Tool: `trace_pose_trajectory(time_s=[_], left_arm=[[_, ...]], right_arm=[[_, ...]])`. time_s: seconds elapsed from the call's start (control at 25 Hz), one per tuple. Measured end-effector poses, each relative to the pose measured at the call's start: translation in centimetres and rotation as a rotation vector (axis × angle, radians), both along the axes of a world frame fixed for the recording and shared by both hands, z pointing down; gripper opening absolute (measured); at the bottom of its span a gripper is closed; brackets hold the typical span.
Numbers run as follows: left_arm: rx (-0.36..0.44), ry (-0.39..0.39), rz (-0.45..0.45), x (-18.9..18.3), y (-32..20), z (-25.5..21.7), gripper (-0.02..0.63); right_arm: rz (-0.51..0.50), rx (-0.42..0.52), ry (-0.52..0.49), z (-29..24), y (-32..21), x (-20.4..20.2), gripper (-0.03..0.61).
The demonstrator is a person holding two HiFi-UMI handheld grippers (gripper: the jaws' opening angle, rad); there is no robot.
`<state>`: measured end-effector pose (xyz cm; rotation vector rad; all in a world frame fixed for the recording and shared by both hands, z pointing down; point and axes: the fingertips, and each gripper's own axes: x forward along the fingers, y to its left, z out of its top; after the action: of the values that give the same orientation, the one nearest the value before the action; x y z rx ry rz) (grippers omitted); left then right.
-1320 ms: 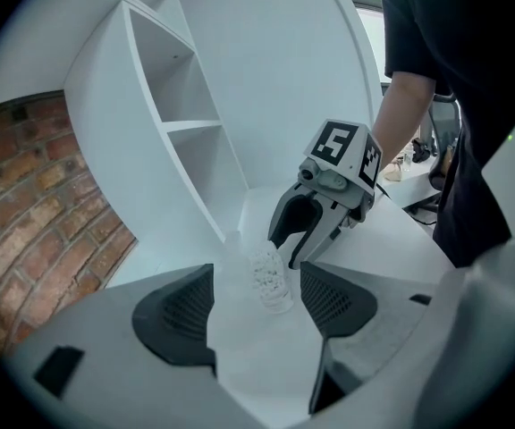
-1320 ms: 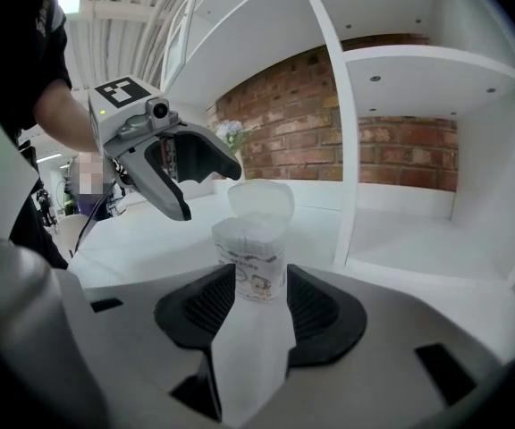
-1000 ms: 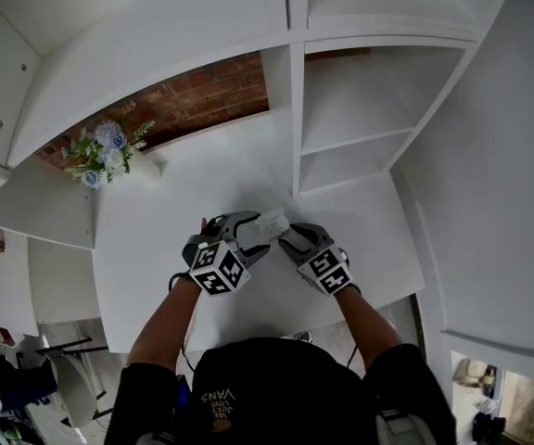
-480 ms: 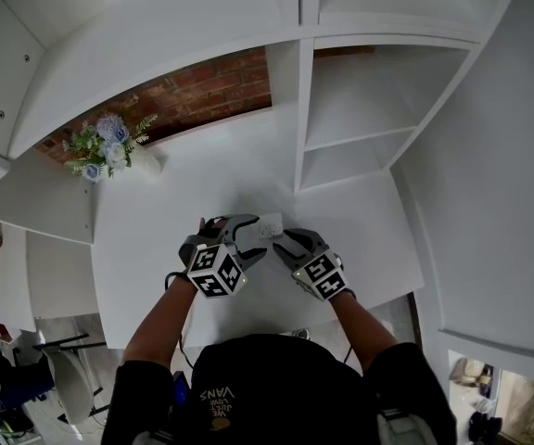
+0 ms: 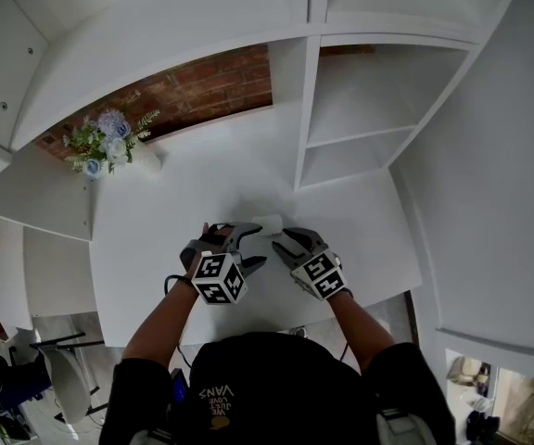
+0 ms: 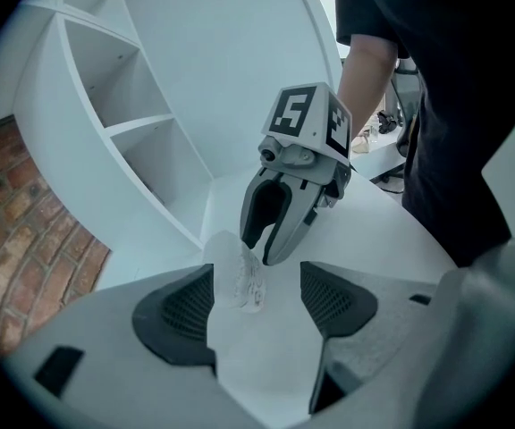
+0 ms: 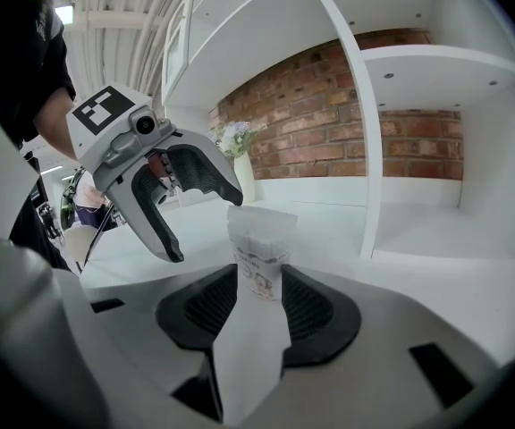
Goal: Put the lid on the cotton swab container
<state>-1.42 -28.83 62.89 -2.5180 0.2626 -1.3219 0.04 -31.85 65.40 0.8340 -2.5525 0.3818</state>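
Cotton swab container [image 7: 259, 257]: upright, midway between bench [image 5: 146, 248] edges, clamped in just-closing right claw [image 7: 259, 284]. Left claw [image 6: 257, 298]: open, just left of its top.

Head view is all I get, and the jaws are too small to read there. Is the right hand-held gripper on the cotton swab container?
Observer: Looks so. In the right gripper view the cotton swab container stands between the right hand-held gripper's pads, which appear to touch both its sides. The jaws have just been closing.
Operator: Left one?
Observer: In the left gripper view the left hand-held gripper is open and grips nothing. The container stands close to its left pad.
Operator: Lid on?
Observer: What looks like the lid, white and wider than the body, sits on top. I can't tell how firmly it is seated.
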Motion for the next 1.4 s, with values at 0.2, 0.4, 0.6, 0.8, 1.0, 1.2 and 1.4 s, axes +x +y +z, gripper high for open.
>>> trace_pose_trajectory(time_s=[0.2, 0.4, 0.6, 0.8, 1.0, 1.2, 1.4], left_arm=[[-0.025, -0.028, -0.001, -0.3, 0.6, 0.4, 0.285], [-0.025, -0.036, -0.001, -0.3, 0.7, 0.6, 0.285], [-0.009, -0.027, -0.005, -0.1, 0.5, 0.8, 0.285], [0.011, -0.064, 0.009, -0.2, 0.4, 1.1, 0.285], [0.009, -0.097, 0.013, -0.3, 0.5, 1.2, 0.285], [0.002, -0.084, -0.002, -0.2, 0.4, 1.3, 0.29], [0.016, -0.069, 0.001, -0.1, 0.4, 1.2, 0.29]], right_arm=[[0.004, -0.003, -0.002, 0.0, 0.0, -0.1, 0.153], [0.005, -0.007, -0.003, -0.1, 0.1, -0.1, 0.153], [0.005, -0.007, -0.005, -0.1, 0.0, -0.1, 0.153], [0.006, -0.014, -0.014, -0.1, 0.0, -0.1, 0.153], [0.025, -0.028, -0.052, -0.5, 0.0, 0.0, 0.152], [0.041, -0.023, -0.098, -1.5, -0.3, 0.0, 0.152], [0.05, -0.019, -0.106, -1.9, -0.5, 0.1, 0.152]])
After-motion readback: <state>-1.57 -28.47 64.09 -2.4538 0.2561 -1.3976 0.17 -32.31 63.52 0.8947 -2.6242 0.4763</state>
